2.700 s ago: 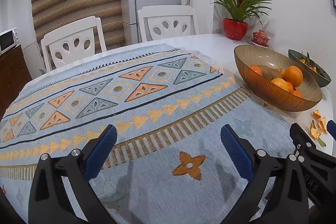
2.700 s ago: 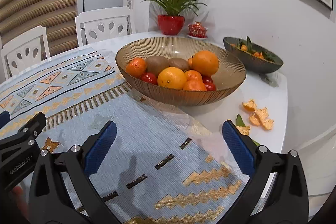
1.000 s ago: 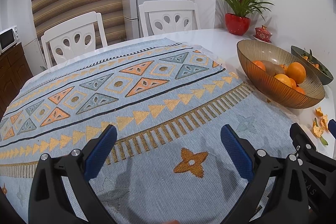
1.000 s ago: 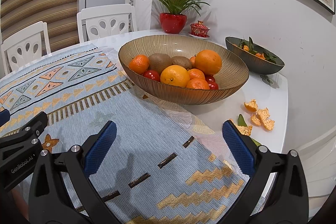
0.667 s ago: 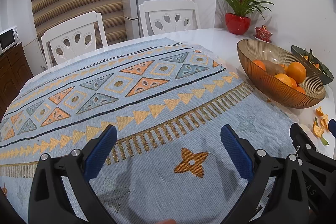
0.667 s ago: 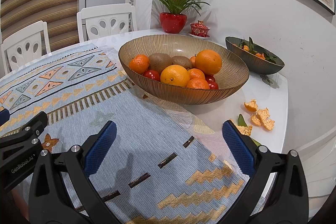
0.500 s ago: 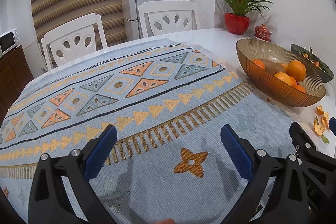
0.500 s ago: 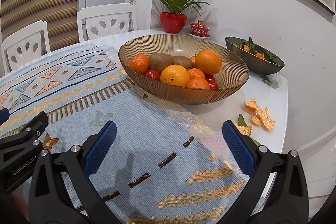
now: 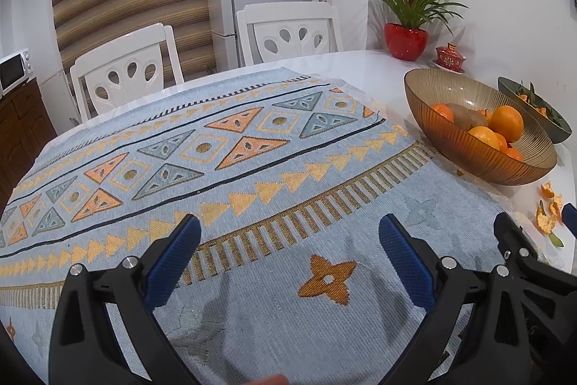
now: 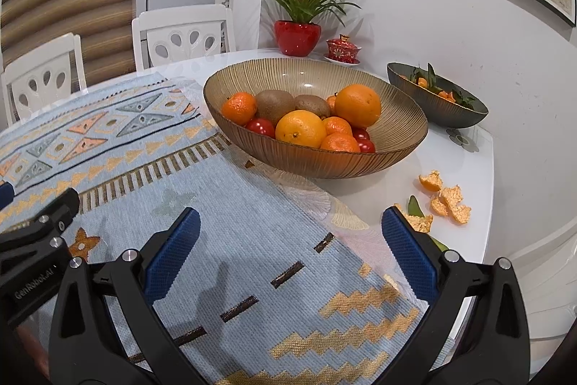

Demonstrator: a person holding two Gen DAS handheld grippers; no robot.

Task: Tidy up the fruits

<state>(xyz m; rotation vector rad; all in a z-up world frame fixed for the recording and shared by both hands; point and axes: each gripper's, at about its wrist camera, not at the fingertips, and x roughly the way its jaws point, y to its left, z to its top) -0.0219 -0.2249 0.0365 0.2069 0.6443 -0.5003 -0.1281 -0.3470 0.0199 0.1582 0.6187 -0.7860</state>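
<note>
A ribbed amber glass bowl [image 10: 400,147] [image 9: 432,96] stands on the white table, holding oranges [image 10: 362,105], mandarins [image 10: 238,108], two kiwis [image 10: 274,105] and red tomatoes [image 10: 260,127]. My right gripper [image 10: 290,240] hovers open over the blue patterned cloth [image 10: 216,222], short of the bowl, with nothing between its blue pads. My left gripper [image 9: 288,240] is open too, above the cloth [image 9: 216,150], with the bowl off to its far right. Each gripper's black frame shows at the edge of the other's view.
A dark green bowl [image 10: 438,110] with mandarins and leaves sits behind the amber one by the wall. Orange peel scraps [image 10: 445,197] lie near the table's right edge. A red potted plant [image 10: 297,31] and a small red lidded cup [image 10: 343,49] stand at the back. Two white chairs [image 9: 288,35] line the far side.
Both views have shifted only slightly since the oldest frames, the bowl sitting a little lower and nearer. Both grippers stay open and empty.
</note>
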